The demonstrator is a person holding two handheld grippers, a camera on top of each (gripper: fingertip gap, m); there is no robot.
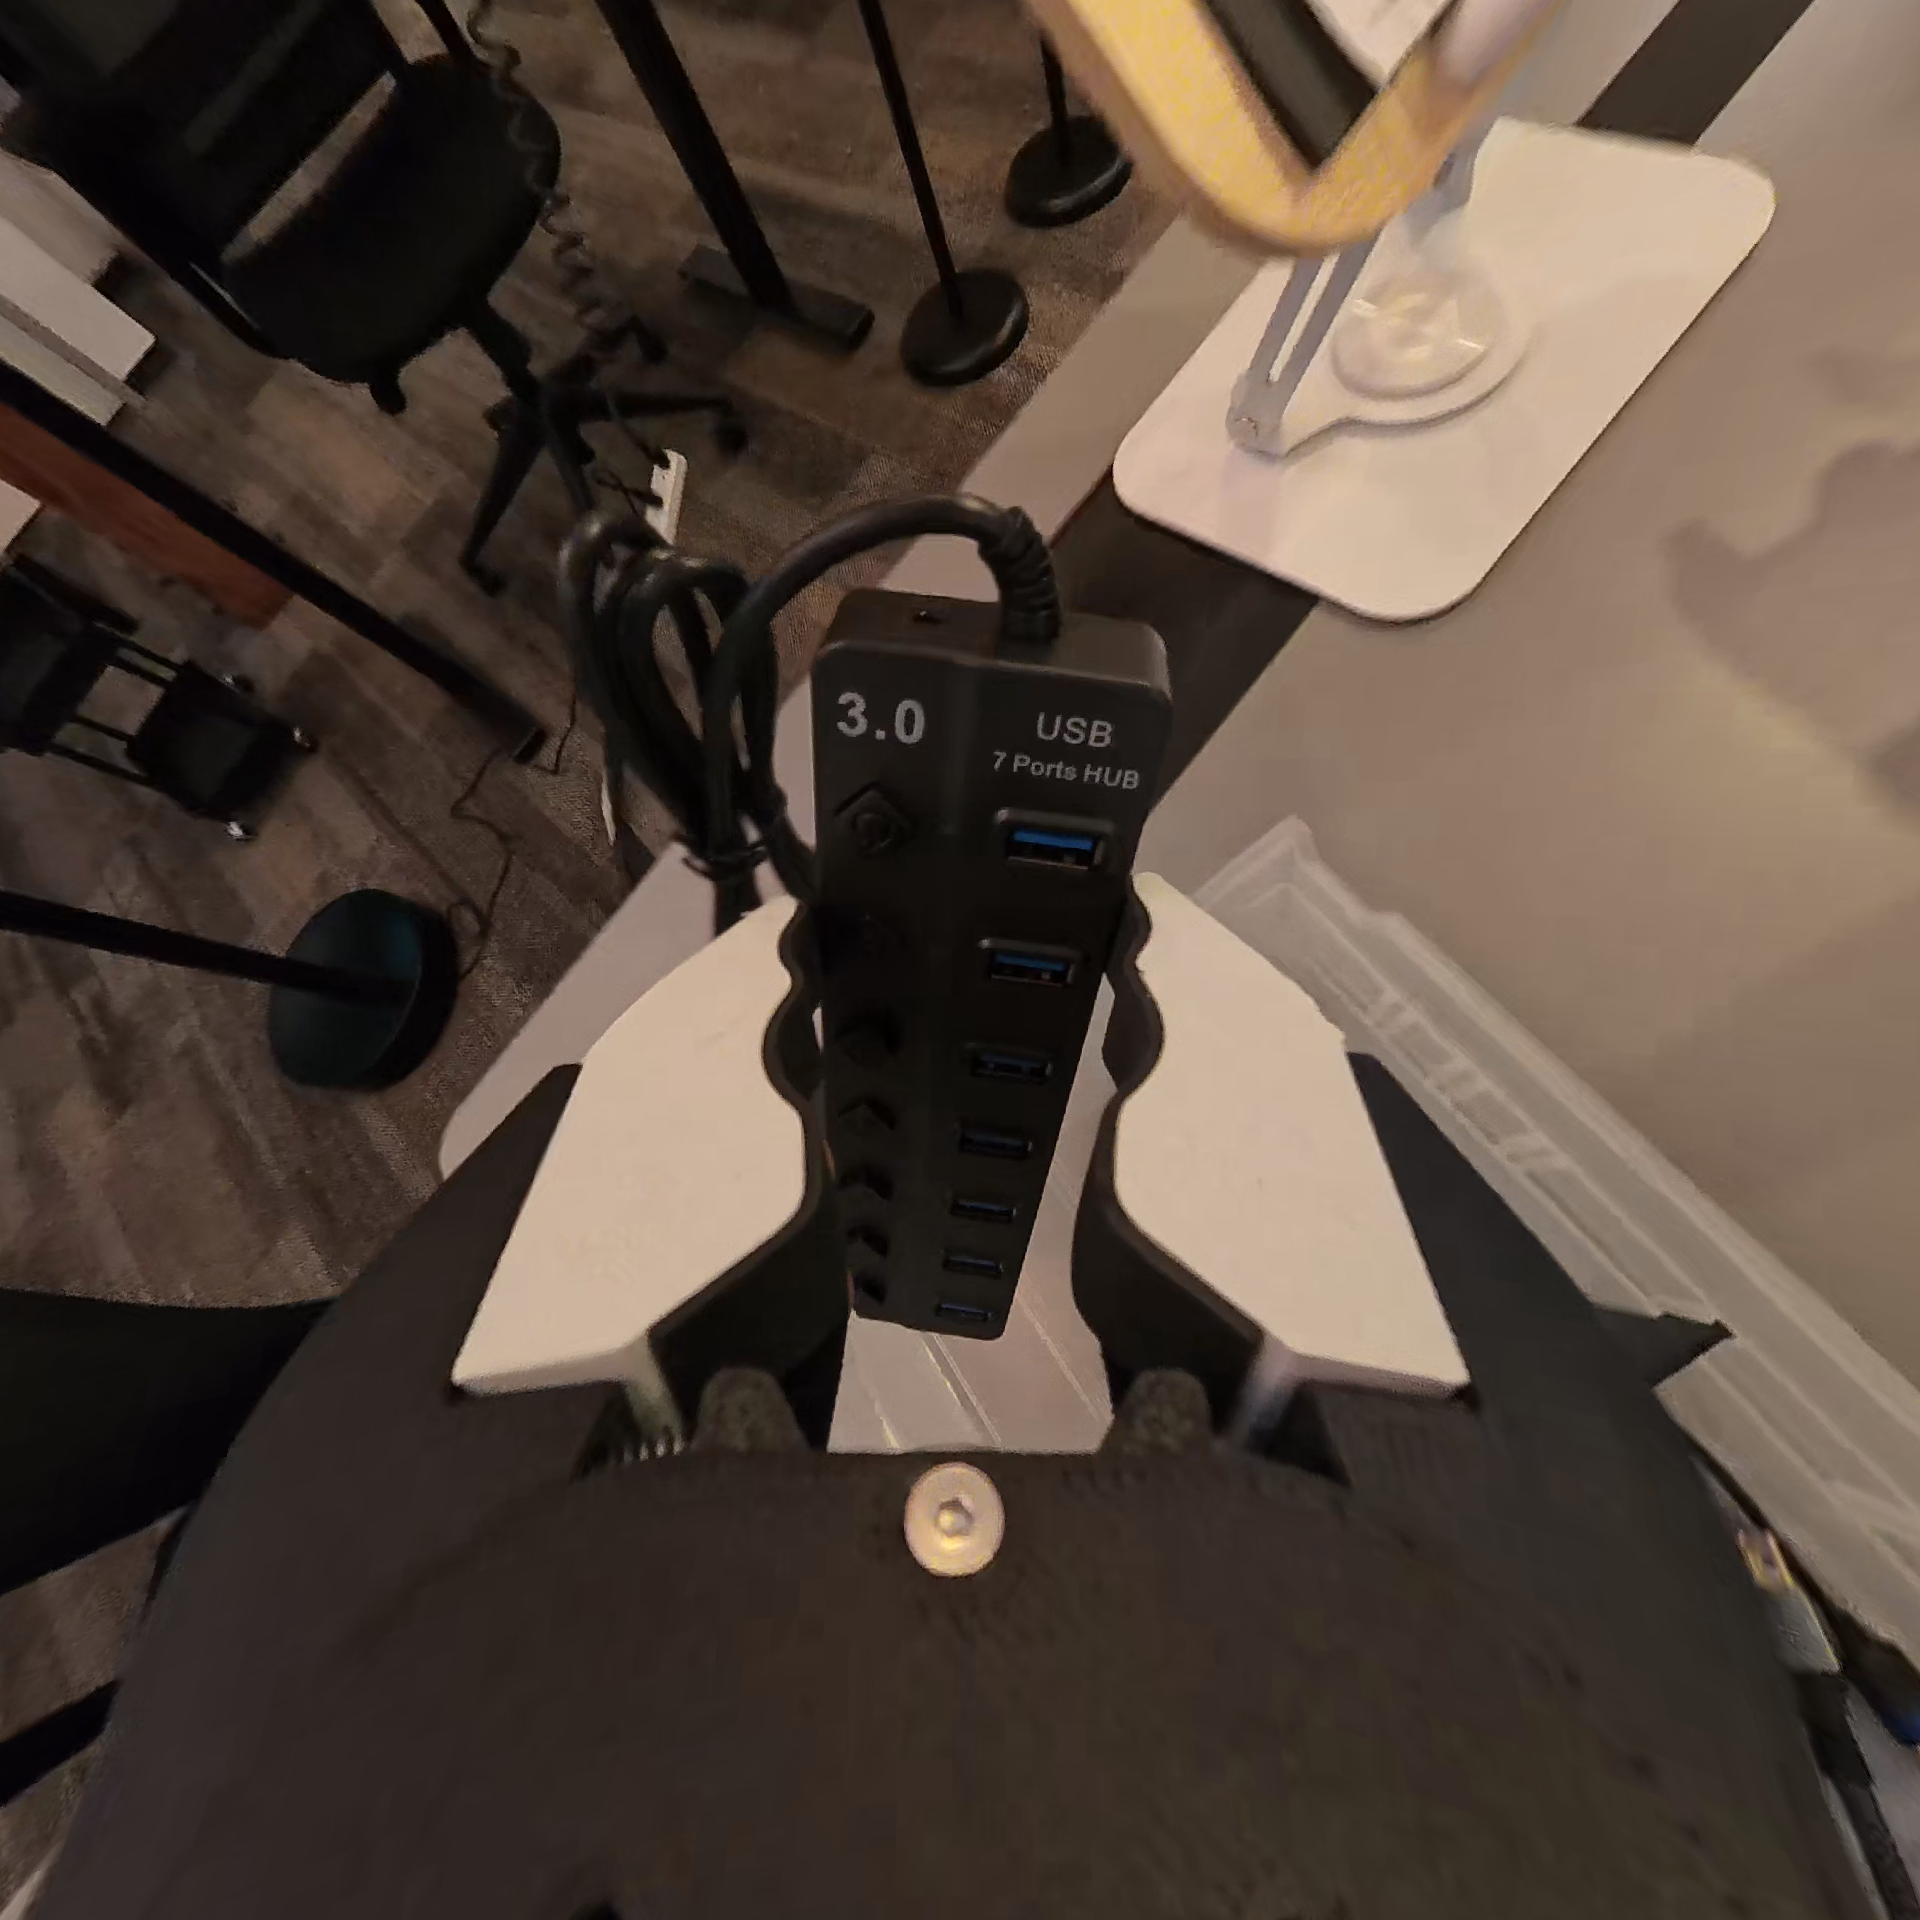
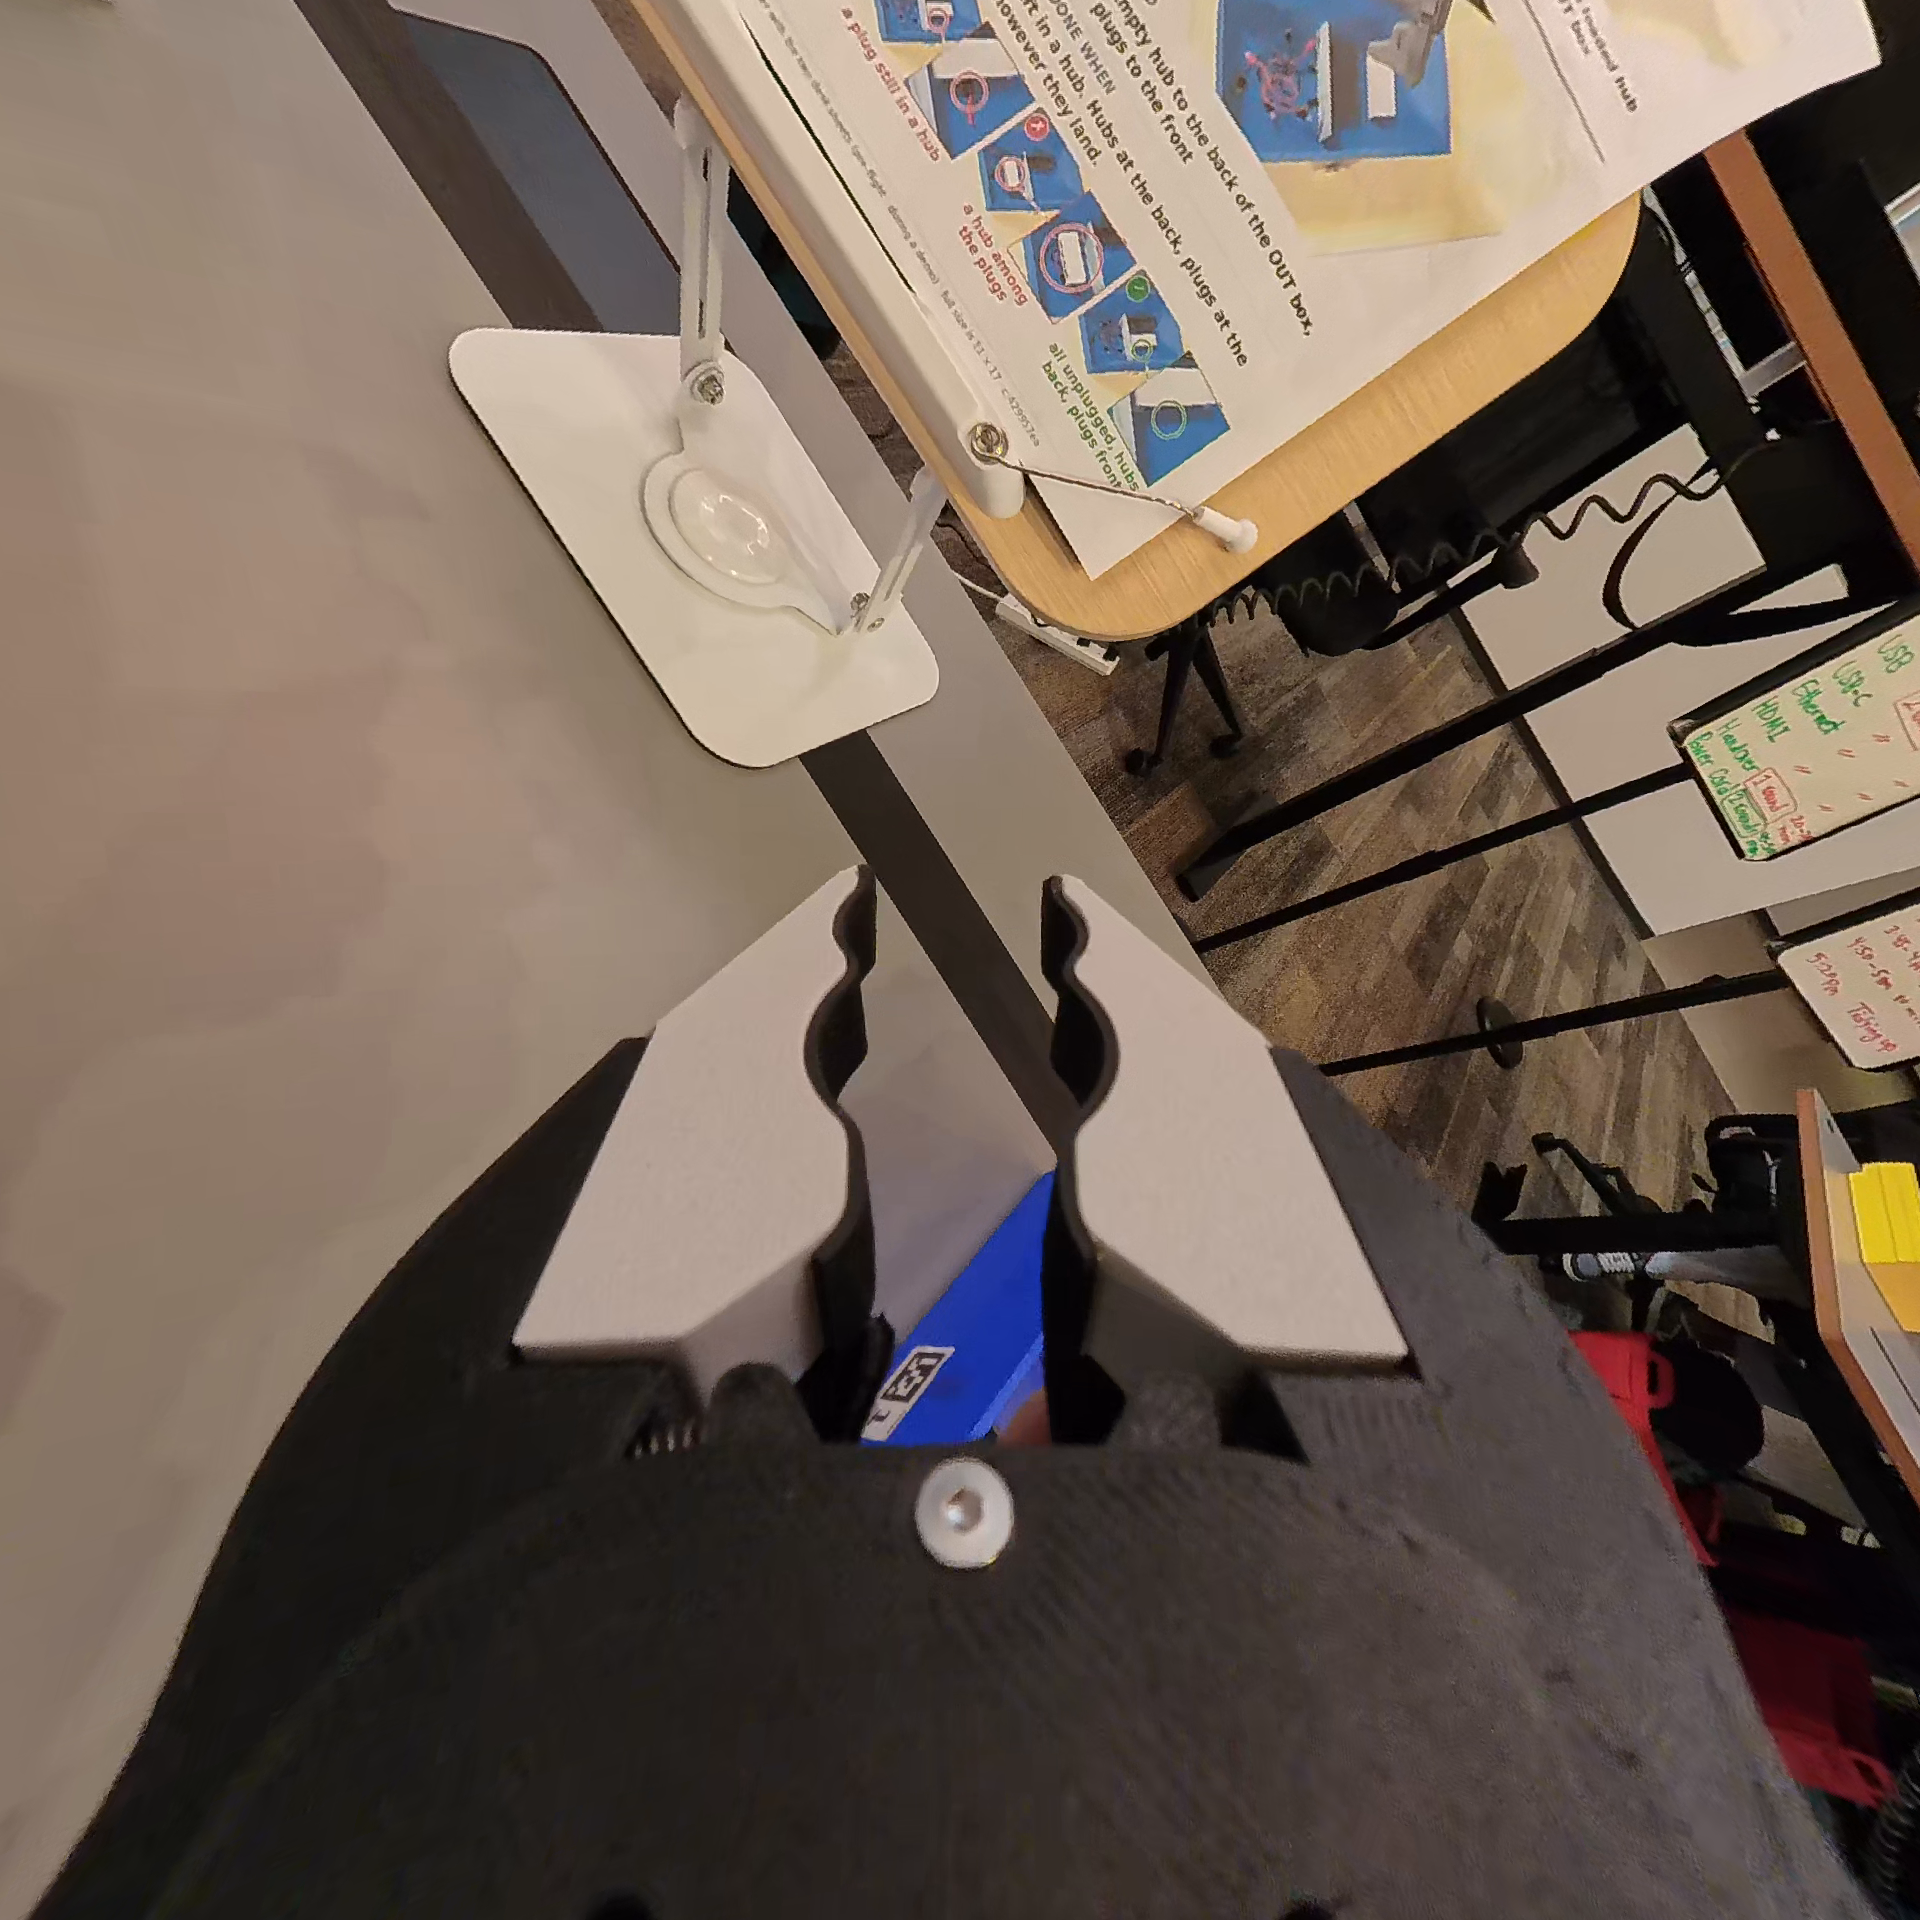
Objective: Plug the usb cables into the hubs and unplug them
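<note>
usb hub (image 1: 961,966), blk, blue ports, clamped in left hand-held gripper (image 1: 961,925)

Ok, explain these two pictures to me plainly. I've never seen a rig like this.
There is no robot here: a person holds two hand-held grippers, each with a camera looking forward along its fingers. The left wrist view shows the left gripper, its white fingers with wavy black pads closed on a long black USB hub with blue ports, all of them empty; the hub's bundled black cable hangs behind. The right wrist view shows the right gripper open and holding nothing. Below both lies a grey table carrying the white flat base of a document stand.
</note>
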